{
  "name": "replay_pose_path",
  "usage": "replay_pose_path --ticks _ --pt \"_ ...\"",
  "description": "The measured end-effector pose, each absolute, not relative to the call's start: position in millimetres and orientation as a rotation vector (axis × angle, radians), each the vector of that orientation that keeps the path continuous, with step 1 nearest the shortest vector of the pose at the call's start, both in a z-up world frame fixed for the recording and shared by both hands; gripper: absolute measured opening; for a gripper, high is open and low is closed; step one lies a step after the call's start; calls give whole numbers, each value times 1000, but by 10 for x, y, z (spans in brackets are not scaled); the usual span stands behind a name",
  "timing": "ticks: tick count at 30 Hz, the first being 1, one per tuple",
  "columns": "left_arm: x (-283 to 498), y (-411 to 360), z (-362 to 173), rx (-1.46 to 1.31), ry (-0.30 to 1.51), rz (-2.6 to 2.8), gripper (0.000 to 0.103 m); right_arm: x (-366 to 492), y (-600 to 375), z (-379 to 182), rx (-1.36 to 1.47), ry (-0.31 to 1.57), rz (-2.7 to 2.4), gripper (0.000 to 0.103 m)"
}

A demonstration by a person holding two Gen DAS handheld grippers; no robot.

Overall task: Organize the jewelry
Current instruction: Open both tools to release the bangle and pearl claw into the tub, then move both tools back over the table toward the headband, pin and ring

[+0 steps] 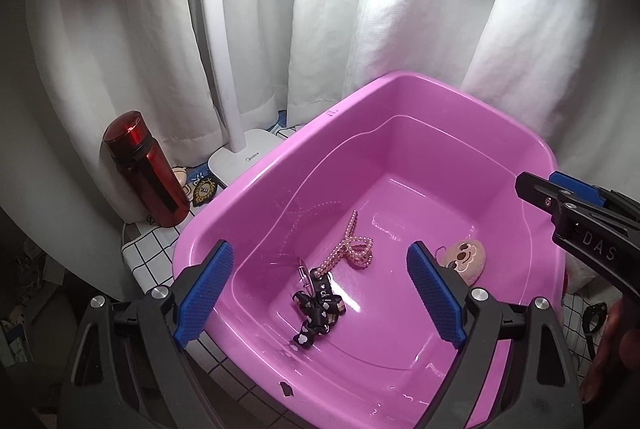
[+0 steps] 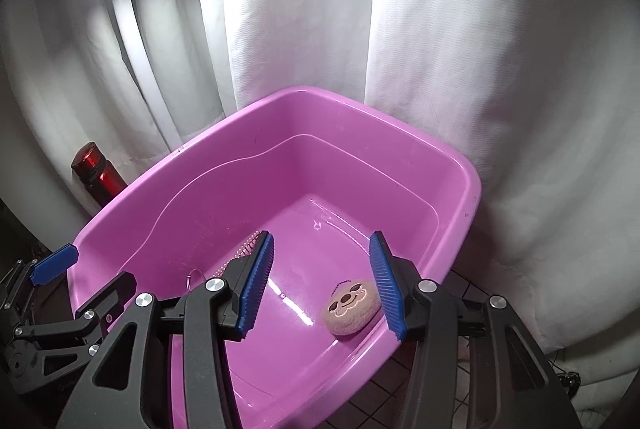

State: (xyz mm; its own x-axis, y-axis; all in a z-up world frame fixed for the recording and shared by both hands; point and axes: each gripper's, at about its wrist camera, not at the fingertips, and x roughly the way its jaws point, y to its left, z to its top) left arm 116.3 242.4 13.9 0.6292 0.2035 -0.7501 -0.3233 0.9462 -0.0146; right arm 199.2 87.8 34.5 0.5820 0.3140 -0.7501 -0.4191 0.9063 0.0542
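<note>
Basin (image 1: 248, 189), pink plastic, fills the centre and lower right of both wrist views and serves as the collecting container. It stands on a gridded white cloth (image 1: 148, 253), seen at lower left of the left wrist view.

White curtain (image 1: 120, 49) closes off the whole upper half. Desk lamp (image 1: 224, 77) stands upper left, its base just beside the basin's far-left corner. Red bottle (image 1: 146, 169) stands left of the lamp base, apart from the basin.

Left gripper (image 1: 320, 301): jaws wide apart, holding nothing, hovering over the near-left rim at the bottom of its frame. Right gripper (image 2: 322, 285): jaws likewise apart and empty, above the basin floor, lower centre of its frame.

Contents on the basin floor, three items:
- Plush smiling-face charm (image 2: 351, 307), lower right of the floor, lying between the right gripper's fingers in the right wrist view, though it cannot be told whether they are down at its level.
- Black ribbon bow (image 1: 318, 313) with white print, centre-low in the left view.
- Pink bead strand (image 1: 352, 249), looped, touching the bow's upper end; a thin wire ring lies beside them.

Judgement: collection looks well advanced, three pieces already inside. A dark strap-like item (image 1: 594, 317) lies outside at the right edge of the left view; identity unclear. It may be what is left.
</note>
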Motion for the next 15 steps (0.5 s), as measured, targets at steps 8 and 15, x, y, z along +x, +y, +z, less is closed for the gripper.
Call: replay_pose_path --ticks 8,15 --pt "1027 2325 269 -134 821 307 92 1812 760 444 -122 822 416 61" --pt "917 2252 335 -126 819 318 97 1687 621 517 -114 809 398 69"
